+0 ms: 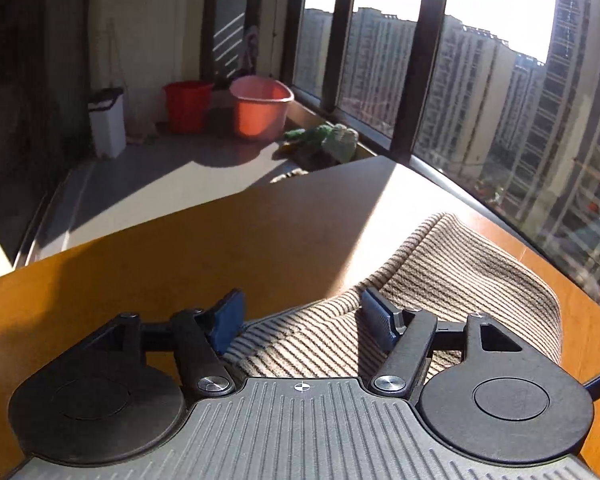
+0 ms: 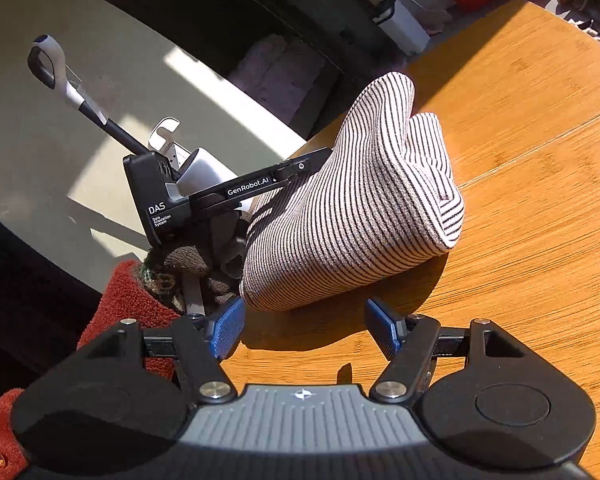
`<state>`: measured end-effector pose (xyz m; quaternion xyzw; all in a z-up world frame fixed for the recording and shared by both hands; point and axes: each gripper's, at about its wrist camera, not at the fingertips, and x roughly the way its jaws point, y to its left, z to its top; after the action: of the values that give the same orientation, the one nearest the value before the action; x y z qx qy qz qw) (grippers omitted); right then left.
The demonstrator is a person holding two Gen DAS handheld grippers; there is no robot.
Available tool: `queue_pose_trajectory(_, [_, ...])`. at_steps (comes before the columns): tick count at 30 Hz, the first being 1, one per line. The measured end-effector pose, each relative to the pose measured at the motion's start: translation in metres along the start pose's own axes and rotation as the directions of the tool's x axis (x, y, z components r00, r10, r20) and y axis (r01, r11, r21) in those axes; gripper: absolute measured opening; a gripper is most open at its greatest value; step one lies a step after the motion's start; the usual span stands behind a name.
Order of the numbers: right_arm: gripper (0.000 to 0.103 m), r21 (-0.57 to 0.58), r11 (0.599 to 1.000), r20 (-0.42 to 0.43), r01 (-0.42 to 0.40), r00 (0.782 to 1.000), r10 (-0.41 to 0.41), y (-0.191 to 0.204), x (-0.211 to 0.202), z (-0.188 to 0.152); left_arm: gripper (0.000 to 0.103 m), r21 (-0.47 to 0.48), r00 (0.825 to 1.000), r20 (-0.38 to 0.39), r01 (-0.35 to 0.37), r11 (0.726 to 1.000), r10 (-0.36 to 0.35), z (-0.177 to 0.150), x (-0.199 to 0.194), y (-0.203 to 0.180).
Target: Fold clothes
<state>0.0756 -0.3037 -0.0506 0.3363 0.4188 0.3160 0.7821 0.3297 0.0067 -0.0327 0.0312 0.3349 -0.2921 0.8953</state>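
Note:
A beige garment with thin dark stripes [image 1: 440, 280] lies folded in a soft bundle [image 2: 360, 208] on the wooden table [image 2: 520, 160]. My left gripper [image 1: 303, 320] is open, its blue pads spread to either side of the cloth's near part without pressing on it. In the right wrist view the left gripper's black body [image 2: 220, 192] reaches in from the left, and its fingertips are hidden behind the bundle. My right gripper [image 2: 305, 326] is open just short of the garment's near edge, with only bare table between its pads.
A gloved hand [image 2: 180, 264] and red sleeve [image 2: 128, 300] hold the left gripper. Beyond the table's far edge [image 1: 180, 248] are a red bucket [image 1: 186, 104], a pink basin [image 1: 260, 106], a white bin [image 1: 108, 122] and green plants [image 1: 332, 140]. Large windows run along the right.

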Motion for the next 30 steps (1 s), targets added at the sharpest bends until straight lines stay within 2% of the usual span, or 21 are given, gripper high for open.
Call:
queue_pose_trajectory(2, [0.056,0.059,0.998,0.003,0.003,1.000,-0.003,-0.009,0.011,-0.001,0.073,-0.065,0.999,-0.017,0.027,0.997,-0.028,-0.003,-0.001,0.011])
queue_pose_trajectory(4, [0.054,0.050,0.998,0.052,0.050,0.997,-0.052,-0.010,0.013,0.009,0.073,-0.133,0.998,-0.035,0.049,0.990,-0.054,-0.009,-0.007,0.023])
queue_pose_trajectory(7, [0.055,0.022,0.993,0.103,0.120,0.987,-0.122,-0.012,0.012,0.028,0.073,-0.156,0.997,-0.054,0.039,0.987,-0.048,-0.018,-0.024,0.026])
queue_pose_trajectory(10, [0.056,-0.035,0.980,0.158,0.194,0.970,-0.186,-0.011,0.010,0.043,0.074,-0.193,0.992,-0.075,0.085,0.977,-0.101,-0.034,-0.043,0.030])
queue_pose_trajectory(12, [0.058,-0.077,0.969,0.186,0.234,0.958,-0.217,-0.008,0.011,0.051,0.079,-0.223,0.986,-0.083,0.123,0.967,-0.145,-0.047,-0.055,0.030])
queue_pose_trajectory(18, [0.066,-0.182,0.928,0.236,0.325,0.931,-0.279,-0.002,0.025,0.064,0.087,-0.259,0.967,-0.067,0.220,0.940,-0.245,-0.082,-0.079,0.002])
queue_pose_trajectory(21, [0.068,-0.250,0.876,0.306,0.413,0.892,-0.333,0.008,0.021,0.067,0.090,-0.257,0.949,-0.063,0.284,0.924,-0.310,-0.093,-0.085,-0.017])
queue_pose_trajectory(24, [0.068,-0.304,0.832,0.351,0.464,0.867,-0.355,0.019,0.014,0.066,0.090,-0.261,0.915,-0.061,0.372,0.891,-0.400,-0.106,-0.083,-0.043])
queue_pose_trajectory(26, [0.069,-0.332,0.819,0.361,0.469,0.865,-0.349,0.026,0.005,0.061,0.090,-0.260,0.892,-0.059,0.420,0.870,-0.448,-0.113,-0.082,-0.058])
queue_pose_trajectory(28, [0.070,-0.364,0.803,0.371,0.473,0.864,-0.341,0.032,-0.004,0.055,0.090,-0.230,0.887,-0.059,0.435,0.871,-0.458,-0.116,-0.084,-0.067])
queue_pose_trajectory(30, [0.073,-0.440,0.762,0.383,0.475,0.867,-0.319,0.043,-0.015,0.039,0.090,-0.212,0.886,-0.047,0.443,0.871,-0.462,-0.117,-0.091,-0.067])
